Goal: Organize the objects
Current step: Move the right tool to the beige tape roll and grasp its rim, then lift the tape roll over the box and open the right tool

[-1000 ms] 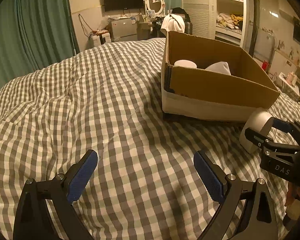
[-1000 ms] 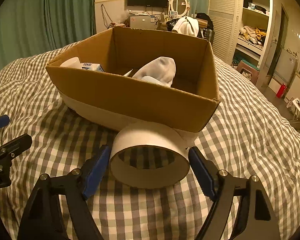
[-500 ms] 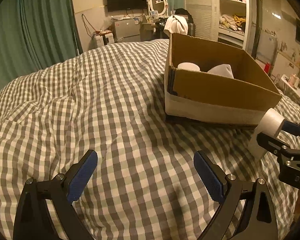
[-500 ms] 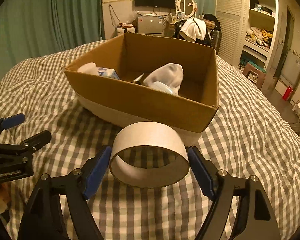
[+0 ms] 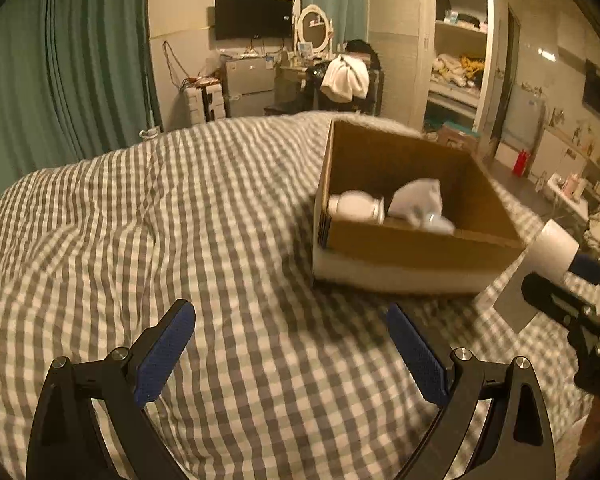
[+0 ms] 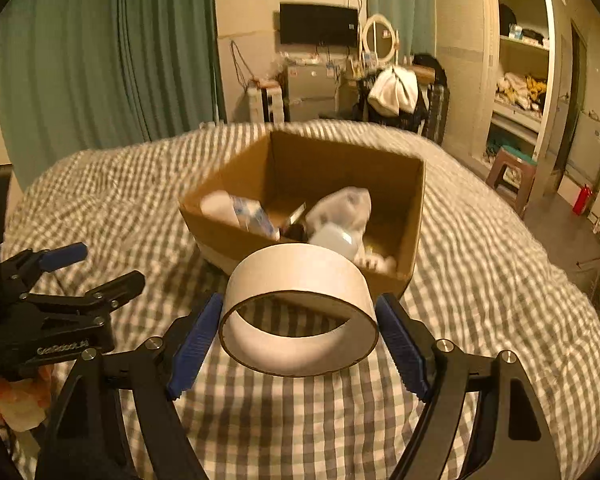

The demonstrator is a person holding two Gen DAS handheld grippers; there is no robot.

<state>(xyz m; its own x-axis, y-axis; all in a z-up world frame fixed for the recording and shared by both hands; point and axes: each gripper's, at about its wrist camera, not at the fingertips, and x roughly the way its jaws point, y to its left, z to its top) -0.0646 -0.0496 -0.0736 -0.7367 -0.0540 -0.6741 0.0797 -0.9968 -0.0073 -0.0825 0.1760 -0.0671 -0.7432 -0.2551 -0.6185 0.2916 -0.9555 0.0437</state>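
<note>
Cardboard tape roll (image 6: 300, 308) sits clamped in the right hand-held gripper (image 6: 299, 344), seemingly above the checked bedding (image 6: 480, 280); left hand-held gripper (image 5: 292, 356) gapes wide.

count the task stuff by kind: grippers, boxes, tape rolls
grippers: 2, left gripper open with nothing in it, right gripper shut on the tape roll
cardboard box: 1
tape rolls: 1
total: 4
</note>
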